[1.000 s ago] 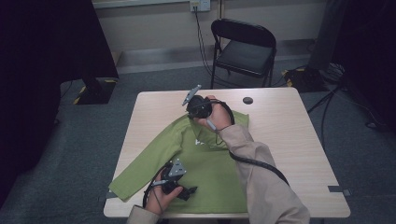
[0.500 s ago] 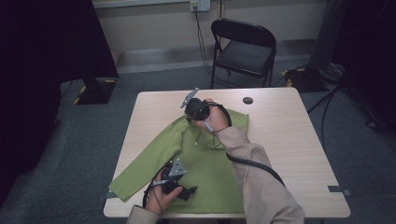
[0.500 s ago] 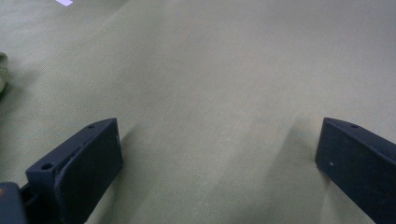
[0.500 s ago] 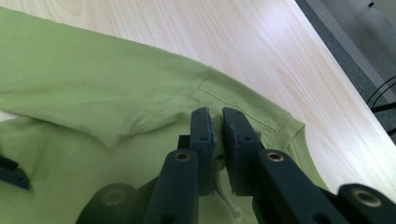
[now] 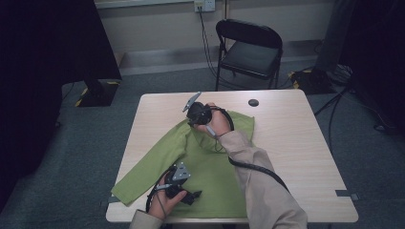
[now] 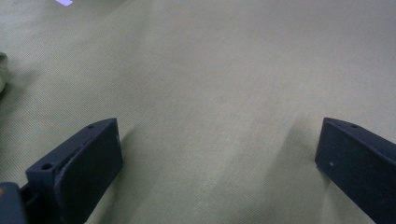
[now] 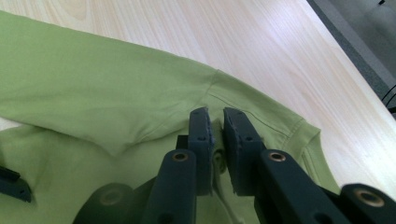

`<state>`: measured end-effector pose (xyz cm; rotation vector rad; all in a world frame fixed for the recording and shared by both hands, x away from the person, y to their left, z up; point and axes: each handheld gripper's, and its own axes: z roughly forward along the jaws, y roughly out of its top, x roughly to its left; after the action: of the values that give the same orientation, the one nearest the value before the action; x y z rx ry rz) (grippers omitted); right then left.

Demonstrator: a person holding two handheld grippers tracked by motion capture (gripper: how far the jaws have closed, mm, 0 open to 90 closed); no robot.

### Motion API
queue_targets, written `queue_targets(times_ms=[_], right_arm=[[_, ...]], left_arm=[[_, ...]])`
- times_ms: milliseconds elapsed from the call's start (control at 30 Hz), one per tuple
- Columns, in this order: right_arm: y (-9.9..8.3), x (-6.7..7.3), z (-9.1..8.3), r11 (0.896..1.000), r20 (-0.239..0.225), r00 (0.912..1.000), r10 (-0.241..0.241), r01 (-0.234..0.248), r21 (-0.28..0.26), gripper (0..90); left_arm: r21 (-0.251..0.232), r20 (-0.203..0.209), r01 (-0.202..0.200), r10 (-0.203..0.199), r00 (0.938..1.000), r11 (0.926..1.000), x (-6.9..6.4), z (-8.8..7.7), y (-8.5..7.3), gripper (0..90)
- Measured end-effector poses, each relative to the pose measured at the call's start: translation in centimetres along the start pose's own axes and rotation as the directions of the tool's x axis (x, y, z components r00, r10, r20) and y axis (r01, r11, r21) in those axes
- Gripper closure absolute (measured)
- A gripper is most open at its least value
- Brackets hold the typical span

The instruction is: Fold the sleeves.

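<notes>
High view: a green long-sleeved cotton shirt [image 5: 205, 167] lies flat on the pale wooden table [image 5: 296, 143], one sleeve running out towards the table's near left corner. The right gripper [image 5: 191, 109] sits at the shirt's far edge, by the shoulder and collar. The left gripper [image 5: 187, 196] rests on the shirt's near hem. A small black round disc [image 5: 253, 102] lies on the table beyond the shirt, well apart from it.

Left gripper view: the jaws stand wide apart, released, with smooth green cloth under and between them and nothing pinched. This hand best serves as an anchor, pressing the hem flat while the far end is worked.

Right gripper view: the right gripper [image 7: 215, 122] has its jaws nearly together over the shoulder seam, a thin gap between them; a bit of green cloth seems caught low between them, though I cannot tell for sure. Before lifting, the pinch should take in the seam fully, or the fabric may slip out.
</notes>
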<state>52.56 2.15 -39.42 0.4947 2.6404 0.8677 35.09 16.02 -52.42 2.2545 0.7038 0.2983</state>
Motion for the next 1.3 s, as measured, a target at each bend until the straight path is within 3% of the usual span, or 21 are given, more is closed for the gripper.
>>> queue_targets(times_ms=[133,367,467,567,800,933,1300], right_arm=[[0.0,0.1,0.2,1.0,0.001,0.9999,0.011,-0.011,-0.012,74.7],[-0.5,0.1,0.3,0.998,0.002,0.9987,0.051,-0.051,-0.023,55.3],[-0.7,-0.1,0.2,0.996,0.005,0.9968,0.08,-0.08,-0.035,44.0],[-0.8,-0.2,0.0,0.993,0.013,0.9938,0.111,-0.11,-0.046,27.1],[-1.7,-0.4,-0.4,0.984,0.024,0.9872,0.158,-0.155,-0.09,7.7],[-2.8,-0.4,-0.4,0.979,0.0,0.9839,0.179,-0.178,-0.097,1.4],[-6.3,-0.1,1.2,0.969,-0.051,0.9742,0.22,-0.224,-0.101,2.3]], left_arm=[[0.0,0.0,0.0,0.0,1.0,1.0,0.0,0.0,0.0,0.0],[0.0,0.0,0.0,0.0,1.0,1.0,0.0,0.0,0.0,0.0],[0.0,0.0,0.0,0.0,1.0,1.0,0.0,0.0,0.0,0.0],[0.0,0.0,0.0,0.0,1.0,1.0,0.0,0.0,0.0,0.0],[0.0,0.0,-0.001,0.001,1.0,1.0,0.0,0.0,0.0,0.0],[0.0,0.0,-0.001,0.001,1.0,1.0,0.0,0.0,0.0,0.0],[0.001,0.0,0.0,0.0,1.0,1.0,0.0,0.0,0.0,0.0]])
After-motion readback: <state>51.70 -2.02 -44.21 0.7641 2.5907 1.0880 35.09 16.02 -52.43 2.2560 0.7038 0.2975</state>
